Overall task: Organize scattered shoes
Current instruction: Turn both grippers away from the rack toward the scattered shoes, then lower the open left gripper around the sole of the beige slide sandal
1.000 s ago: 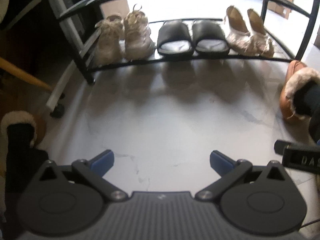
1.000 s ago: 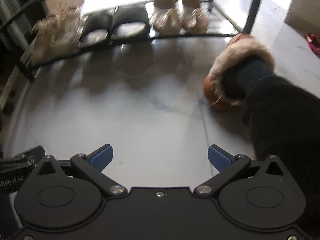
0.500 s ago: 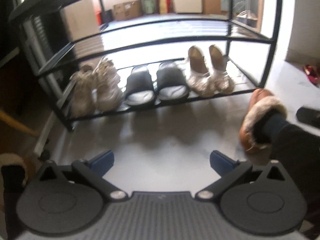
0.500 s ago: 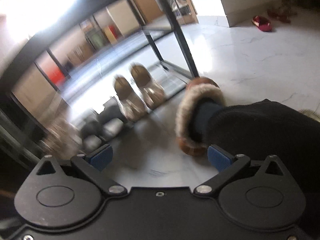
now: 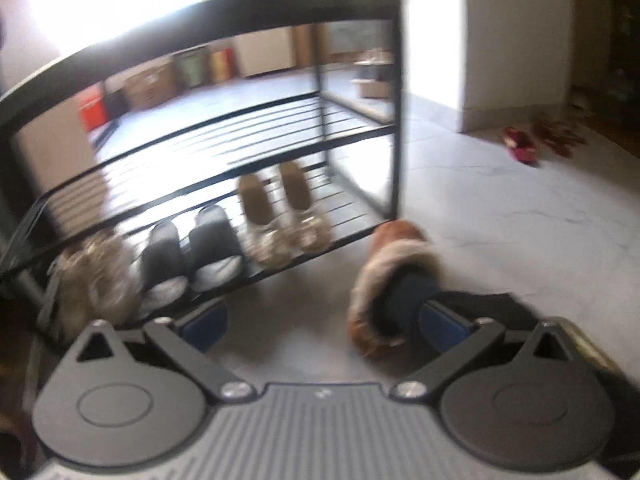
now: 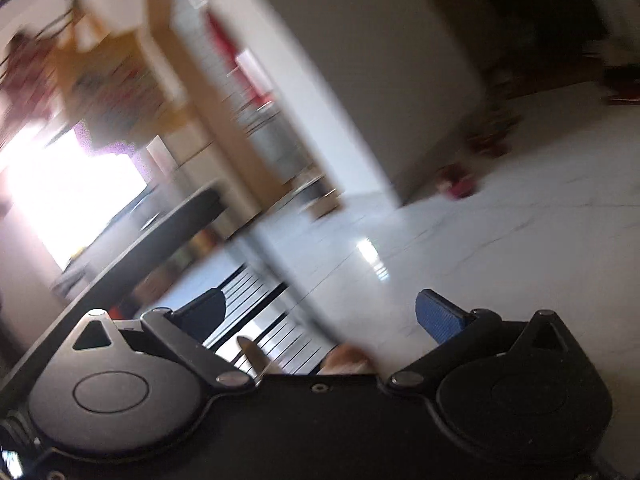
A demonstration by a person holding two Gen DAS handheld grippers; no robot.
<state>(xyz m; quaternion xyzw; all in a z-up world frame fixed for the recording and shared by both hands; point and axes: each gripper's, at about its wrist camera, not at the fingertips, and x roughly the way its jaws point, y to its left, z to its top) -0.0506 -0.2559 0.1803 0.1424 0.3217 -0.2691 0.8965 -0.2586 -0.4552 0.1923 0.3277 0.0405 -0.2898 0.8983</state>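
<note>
Pale marble floor [image 5: 500, 216] fills our view, and nearest us our left gripper [image 5: 320, 320] and right gripper [image 6: 320, 312] both hang spread wide, holding nothing. Since a second ago we have lifted both cameras off the floor by the shoe rack [image 5: 360, 8], whose bottom shelf holds three pairs. Far right, red shoes [image 5: 520, 148] lie loose by the wall. We judge those come next.
</note>
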